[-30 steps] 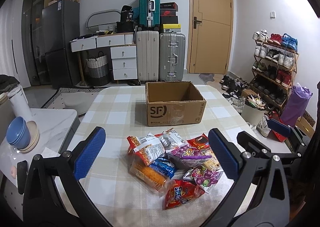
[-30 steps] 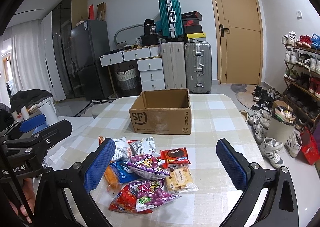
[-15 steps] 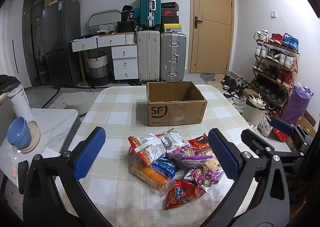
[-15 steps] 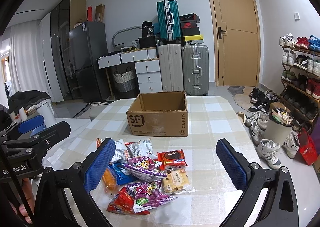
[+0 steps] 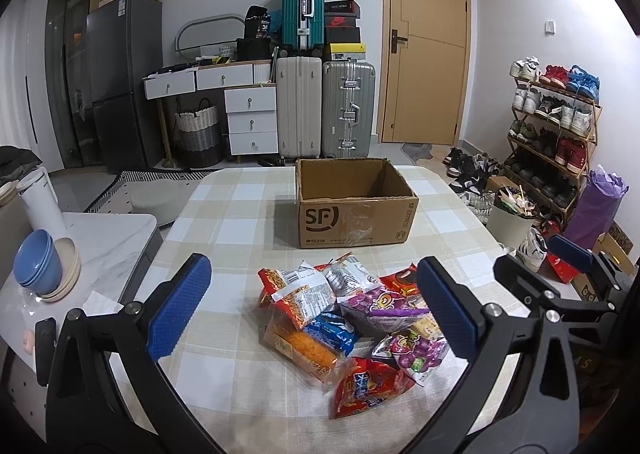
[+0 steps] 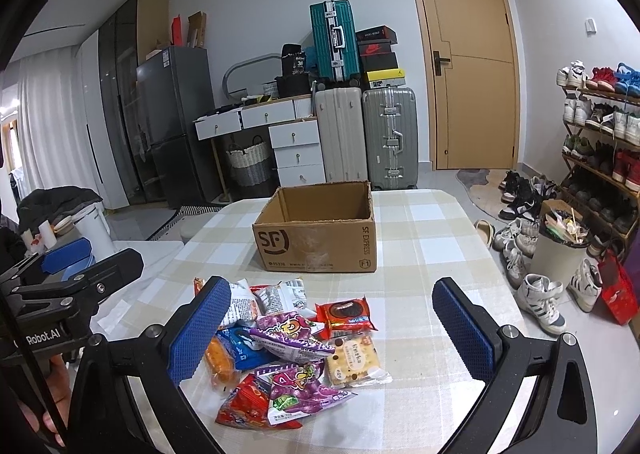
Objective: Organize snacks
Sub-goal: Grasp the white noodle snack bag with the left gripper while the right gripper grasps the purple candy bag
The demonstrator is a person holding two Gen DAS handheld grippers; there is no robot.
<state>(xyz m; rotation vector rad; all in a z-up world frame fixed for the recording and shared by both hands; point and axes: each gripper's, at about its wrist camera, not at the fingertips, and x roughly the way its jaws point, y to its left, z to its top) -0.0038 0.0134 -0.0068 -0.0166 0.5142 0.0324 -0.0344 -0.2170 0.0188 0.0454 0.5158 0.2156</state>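
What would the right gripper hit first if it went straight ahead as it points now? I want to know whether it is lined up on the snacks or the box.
Probably the snack pile: the open right gripper frames it, with the cardboard box farther behind. Depth is uncertain.
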